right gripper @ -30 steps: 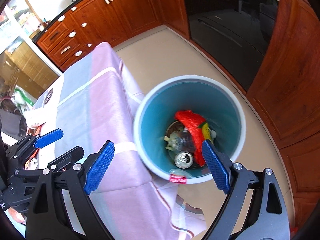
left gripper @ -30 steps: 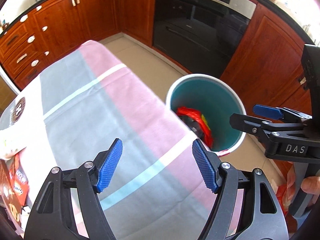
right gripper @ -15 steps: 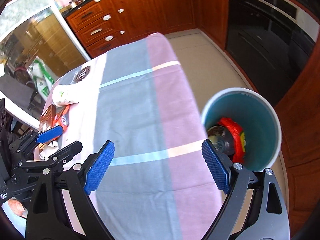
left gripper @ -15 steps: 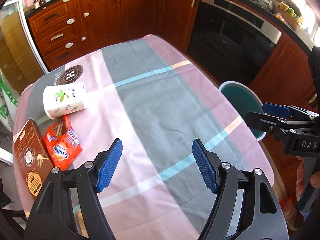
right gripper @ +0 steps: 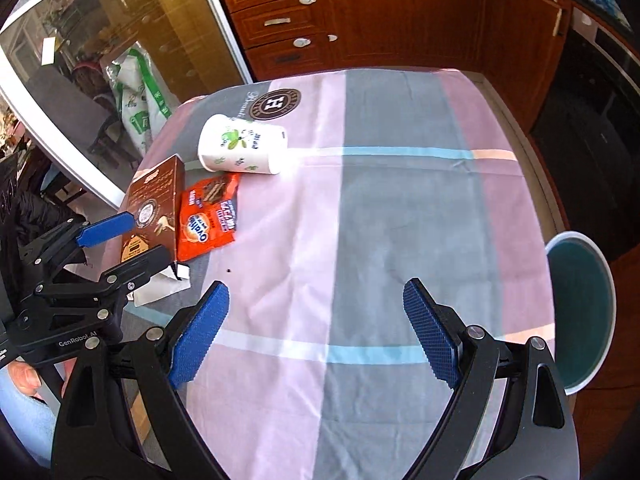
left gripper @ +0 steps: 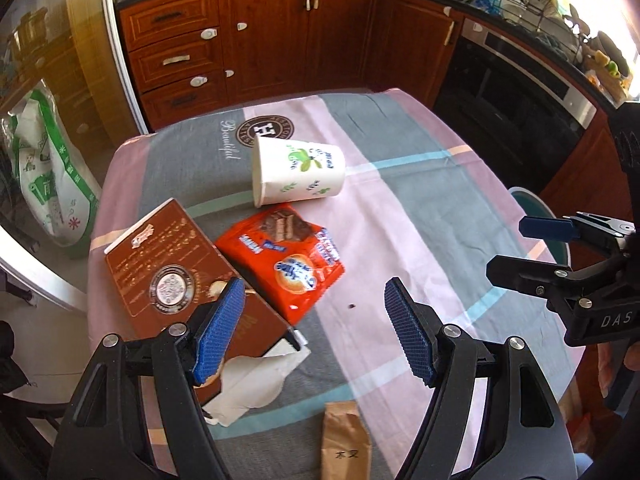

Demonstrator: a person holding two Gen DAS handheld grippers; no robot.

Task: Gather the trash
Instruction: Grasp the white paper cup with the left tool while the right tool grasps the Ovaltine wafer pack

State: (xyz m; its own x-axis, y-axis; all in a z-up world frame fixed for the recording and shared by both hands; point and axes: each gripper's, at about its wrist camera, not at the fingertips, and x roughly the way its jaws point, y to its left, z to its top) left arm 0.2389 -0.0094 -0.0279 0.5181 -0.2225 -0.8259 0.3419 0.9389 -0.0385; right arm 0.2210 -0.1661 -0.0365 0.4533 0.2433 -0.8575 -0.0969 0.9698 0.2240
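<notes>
Tablecloth [left gripper: 400, 208] in pink and grey stripes is the landmark, and all the trash lies toward its far-left corner. Off its right edge stands the teal bin [right gripper: 580, 312]. On the cloth: a brown box [left gripper: 160, 272], just beside it an orange wrapper [left gripper: 288, 260], beyond both a white cup [left gripper: 298, 170] on its side, a white tissue [left gripper: 256, 376] touching the box. Left gripper [left gripper: 310, 332] hovers spread wide, nothing between the pads; right gripper [right gripper: 316, 332] likewise gapes empty over bare cloth.

right gripper [right gripper: 316, 334] empty, fingers apart | cup [right gripper: 242, 150] on its side
</notes>
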